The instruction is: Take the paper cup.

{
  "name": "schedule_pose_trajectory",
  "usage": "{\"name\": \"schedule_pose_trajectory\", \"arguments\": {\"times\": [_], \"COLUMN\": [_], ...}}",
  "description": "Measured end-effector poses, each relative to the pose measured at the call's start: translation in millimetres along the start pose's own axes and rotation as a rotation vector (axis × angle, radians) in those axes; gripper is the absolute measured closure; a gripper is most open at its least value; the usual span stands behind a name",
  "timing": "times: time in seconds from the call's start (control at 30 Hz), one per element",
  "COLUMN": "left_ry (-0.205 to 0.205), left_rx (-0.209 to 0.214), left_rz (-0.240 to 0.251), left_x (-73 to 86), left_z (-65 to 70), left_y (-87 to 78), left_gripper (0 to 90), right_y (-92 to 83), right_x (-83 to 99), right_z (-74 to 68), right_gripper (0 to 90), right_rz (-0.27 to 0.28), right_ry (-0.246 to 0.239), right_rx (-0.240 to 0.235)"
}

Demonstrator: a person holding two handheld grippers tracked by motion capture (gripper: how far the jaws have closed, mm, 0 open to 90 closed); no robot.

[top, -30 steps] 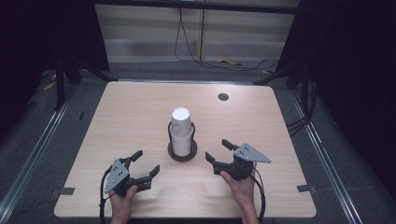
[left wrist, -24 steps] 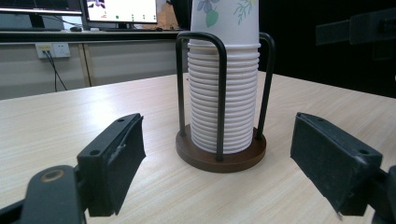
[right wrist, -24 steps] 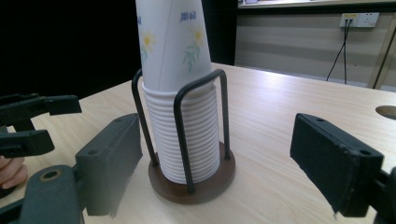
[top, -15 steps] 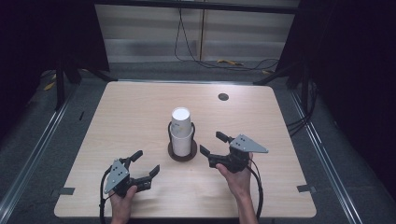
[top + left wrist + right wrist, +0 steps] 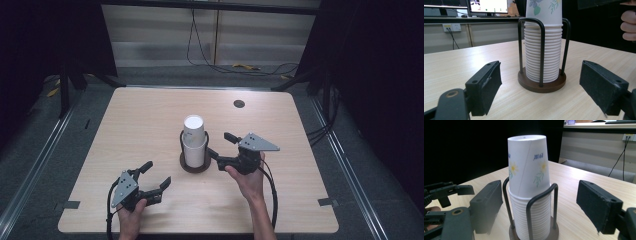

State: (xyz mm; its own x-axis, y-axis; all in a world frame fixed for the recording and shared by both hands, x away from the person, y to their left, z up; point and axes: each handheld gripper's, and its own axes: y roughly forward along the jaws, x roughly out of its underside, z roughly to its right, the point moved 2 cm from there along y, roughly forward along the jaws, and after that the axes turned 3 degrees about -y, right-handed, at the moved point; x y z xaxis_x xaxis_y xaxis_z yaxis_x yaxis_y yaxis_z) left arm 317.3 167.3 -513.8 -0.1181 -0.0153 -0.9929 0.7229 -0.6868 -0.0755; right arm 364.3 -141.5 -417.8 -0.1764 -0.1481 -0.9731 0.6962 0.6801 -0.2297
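Beside the cup stack [image 5: 194,139] — right gripper [image 5: 221,145], fingers closing, nothing gripped.

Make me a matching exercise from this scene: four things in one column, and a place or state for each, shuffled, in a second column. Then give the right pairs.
Things:
1. stack of paper cups
2. cup holder
3. left gripper
4. right gripper

Places or states:
A. raised beside the stack, jaws open and just been closing, nothing between them
B. upside down, flower print on top cup
C. low near the table's front edge, jaws open
D. dark round base with black wire hoops

Pairs: 1-B, 2-D, 3-C, 4-A
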Motion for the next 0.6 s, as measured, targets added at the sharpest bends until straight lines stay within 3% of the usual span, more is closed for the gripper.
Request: {"name": "schedule_pose_trajectory", "arguments": {"times": [0.6], "left_ry": [0.001], "left_rx": [0.0], "left_rz": [0.0], "left_x": [0.0], "left_z": [0.1], "left_y": [-0.2], "left_gripper": [17.3], "right_y": [25.0], "right_x": [-27.8], "right_z": [2.3], "right_gripper": [21.1], "right_rz": [-0.064], "right_ry": [-0.027], "right_rx": [-0.062]}}
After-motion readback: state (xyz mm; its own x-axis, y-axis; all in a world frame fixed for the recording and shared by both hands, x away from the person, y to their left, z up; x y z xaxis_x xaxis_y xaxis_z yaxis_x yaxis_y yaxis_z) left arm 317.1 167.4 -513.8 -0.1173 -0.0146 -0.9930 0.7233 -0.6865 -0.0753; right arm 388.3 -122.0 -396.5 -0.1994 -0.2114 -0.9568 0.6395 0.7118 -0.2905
